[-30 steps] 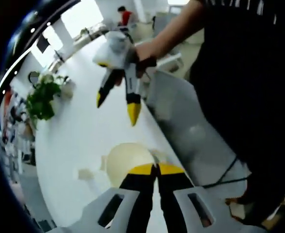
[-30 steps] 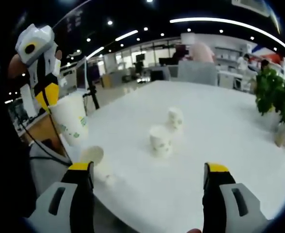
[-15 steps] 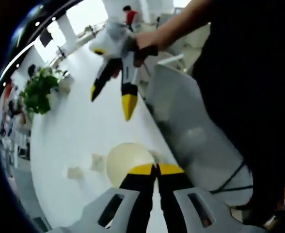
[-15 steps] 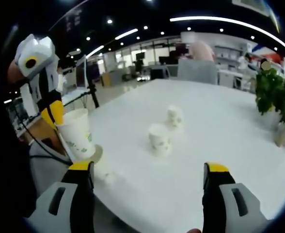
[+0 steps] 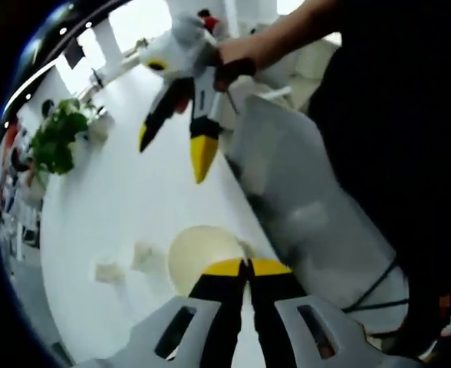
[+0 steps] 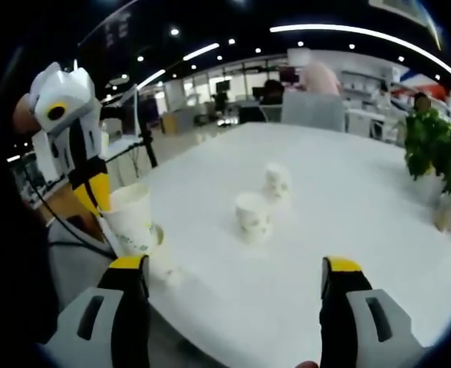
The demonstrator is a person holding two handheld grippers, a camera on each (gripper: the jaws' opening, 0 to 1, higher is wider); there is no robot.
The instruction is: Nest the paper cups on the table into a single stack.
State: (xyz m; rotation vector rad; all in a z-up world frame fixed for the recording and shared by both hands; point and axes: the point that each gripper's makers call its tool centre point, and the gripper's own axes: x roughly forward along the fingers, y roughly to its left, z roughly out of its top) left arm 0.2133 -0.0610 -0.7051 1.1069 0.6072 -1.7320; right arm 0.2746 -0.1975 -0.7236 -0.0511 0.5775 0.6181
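Your left gripper (image 6: 103, 201) is clenched on one paper cup's (image 6: 132, 218) rim at the near table edge (image 6: 210, 349). Two loose cups (image 6: 254, 215) stand beyond it, unstacked. Your right gripper (image 6: 233, 280) hovers spread and empty; nesting has barely begun.

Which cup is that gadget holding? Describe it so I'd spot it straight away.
Start at the white table and go to its near-left edge. There the left hand-held gripper pinches the rim of a paper cup. Green print sets it apart from the two smaller cups mid-table.
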